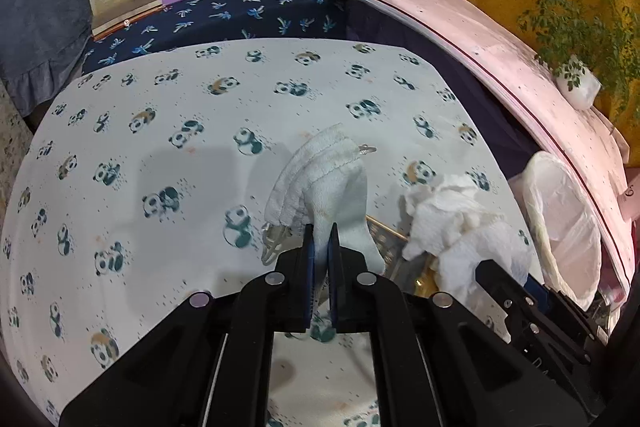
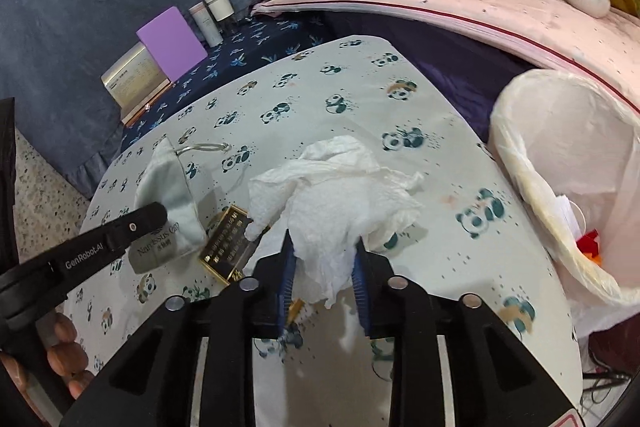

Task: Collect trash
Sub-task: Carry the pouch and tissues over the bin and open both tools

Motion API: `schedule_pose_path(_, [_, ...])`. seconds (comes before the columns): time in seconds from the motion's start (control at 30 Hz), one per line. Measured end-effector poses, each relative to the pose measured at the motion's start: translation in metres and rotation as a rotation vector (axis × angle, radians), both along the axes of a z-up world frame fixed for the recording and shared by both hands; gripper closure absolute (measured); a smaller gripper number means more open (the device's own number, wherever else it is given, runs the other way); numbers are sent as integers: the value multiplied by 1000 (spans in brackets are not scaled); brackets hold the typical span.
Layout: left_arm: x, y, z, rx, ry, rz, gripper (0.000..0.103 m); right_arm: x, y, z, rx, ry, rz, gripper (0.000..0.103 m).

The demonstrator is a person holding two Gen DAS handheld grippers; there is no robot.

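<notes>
Left wrist view: the left gripper (image 1: 321, 241) has its two blue-padded jaws pressed together on the lower end of a white face mask (image 1: 324, 183). The mask rises from the jaws up and away over the panda-print tablecloth (image 1: 160, 131), its pleated body fanned toward the table's middle, a thin ear loop (image 1: 272, 247) dangling at its left and a small metal bit showing at its top right. Just right of it lies the crumpled white tissue (image 1: 452, 219), near the table's right edge, with the right gripper's black body (image 1: 520, 303) behind it. A dark, gold-lettered wrapper (image 1: 386, 237) shows between mask and tissue. Past the right edge stands a bin lined with a pale bag (image 1: 560, 223).

Right wrist view: the right gripper (image 2: 325, 247) is clamped on the tissue (image 2: 340, 195); the blue pads sit part way apart with the paper bunched between them. The tissue is a soft, wrinkled wad, spreading up and outward from the jaws toward the table's centre. The wrapper (image 2: 226, 247) lies flat just left of it. Further left, the left gripper's finger (image 2: 132, 223) overlaps the mask (image 2: 170, 195), whose loop (image 2: 204, 147) arcs toward the far-left edge. The bin (image 2: 532, 163) stands off the right edge, red and orange scraps (image 2: 590, 245) inside. A person's fingers (image 2: 64, 347) show at lower left.
</notes>
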State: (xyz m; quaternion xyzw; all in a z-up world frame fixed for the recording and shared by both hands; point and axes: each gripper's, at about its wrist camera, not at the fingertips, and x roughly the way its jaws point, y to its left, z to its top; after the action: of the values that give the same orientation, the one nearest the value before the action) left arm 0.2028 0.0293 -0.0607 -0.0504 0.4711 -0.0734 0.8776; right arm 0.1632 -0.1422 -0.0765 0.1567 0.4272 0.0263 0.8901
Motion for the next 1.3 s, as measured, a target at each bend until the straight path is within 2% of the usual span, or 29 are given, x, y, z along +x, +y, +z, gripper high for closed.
schedule_pose_path(0.03, [-3, -2, 0, 2, 1, -5, 98, -2, -2, 2, -4, -9, -9, 67])
schedule_pose_path(0.1, [-8, -6, 0, 8, 0, -13, 98, -8, -4, 8, -19, -34, -27, 54])
schedule_pose_path(0.37, [-19, -13, 1, 17, 1, -26, 98, -8, -3, 8, -20, -35, -10, 54])
schedule_pose_path(0.43, [-21, -14, 2, 20, -1, -27, 98, -5, 0, 4, -24, -24, -2, 63])
schedule_pose_path(0.57, [-23, -13, 6, 23, -7, -29, 98, -1, 2, -3, -17, 4, 15, 96])
schedule_pose_path(0.6, [-24, -13, 7, 24, -11, -29, 98, -2, 2, -1, -14, 3, 14, 100])
schedule_pose_path(0.7, [-26, -14, 13, 24, -22, -30, 98, -10, 1, 10, -10, -36, 7, 101])
schedule_pose_path(0.97, [-38, -26, 37, 18, -67, -57, 98, -32, -18, 68, -13, -173, -44, 101])
schedule_pose_path(1.3, [-56, -74, 65, 34, -126, -150, 98, -58, -66, 115, -25, -278, -138, 101])
